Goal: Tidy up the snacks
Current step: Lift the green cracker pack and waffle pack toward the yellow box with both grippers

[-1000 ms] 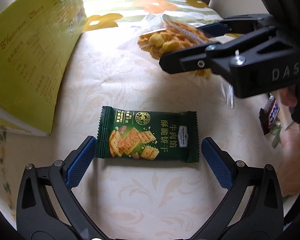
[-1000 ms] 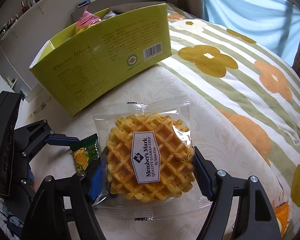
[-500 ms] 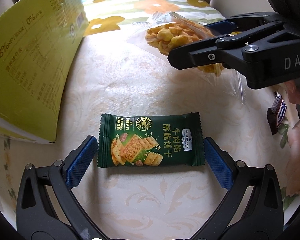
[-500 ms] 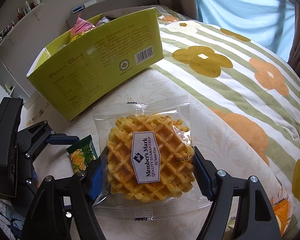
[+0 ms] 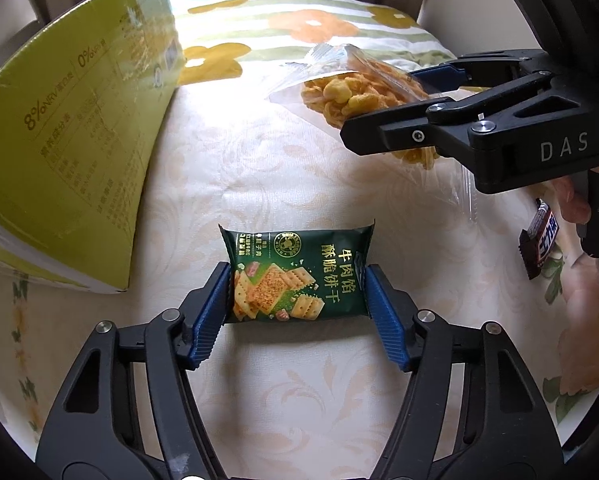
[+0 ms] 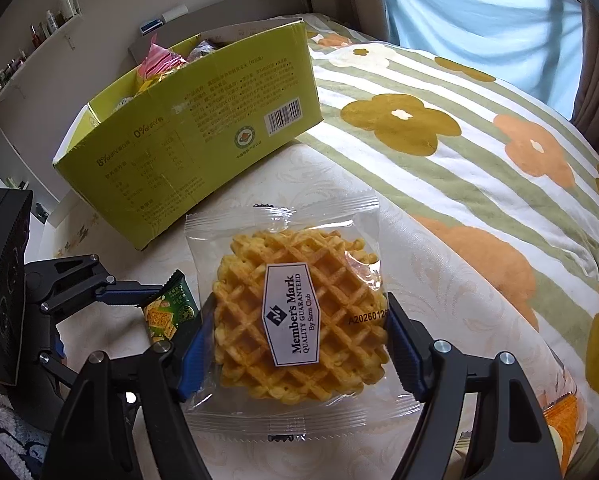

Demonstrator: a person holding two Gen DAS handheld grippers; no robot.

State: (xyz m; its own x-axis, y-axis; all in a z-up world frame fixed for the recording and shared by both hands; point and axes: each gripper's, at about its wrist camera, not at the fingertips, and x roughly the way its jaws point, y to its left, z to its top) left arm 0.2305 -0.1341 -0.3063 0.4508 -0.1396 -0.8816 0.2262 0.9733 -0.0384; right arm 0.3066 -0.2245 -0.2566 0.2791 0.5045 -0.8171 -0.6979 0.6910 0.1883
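Note:
A green cracker packet [image 5: 299,292] lies on the cream patterned cloth [image 5: 259,160]. My left gripper [image 5: 297,271] is closing on it: both blue pads touch its short ends, which curl upward. In the right wrist view the same packet [image 6: 165,316] shows between the left gripper's fingers [image 6: 127,292]. My right gripper [image 6: 299,300] is shut on a clear-wrapped waffle [image 6: 299,320] with a white label, held above the cloth. From the left wrist view that waffle [image 5: 339,92] hangs at upper right in the right gripper [image 5: 379,104].
An open yellow-green carton [image 6: 203,132] holding several snack packs stands at the left [image 5: 59,160]. A dark chocolate bar [image 5: 539,240] lies at the right edge, below a hand [image 5: 575,200]. An orange packet [image 6: 563,412] sits lower right. A flowered striped cover [image 6: 459,140] lies beyond.
My left gripper's jaws have come in from wide apart until the pads touch the green packet's ends, which buckle. The right gripper still holds the waffle and has barely moved.

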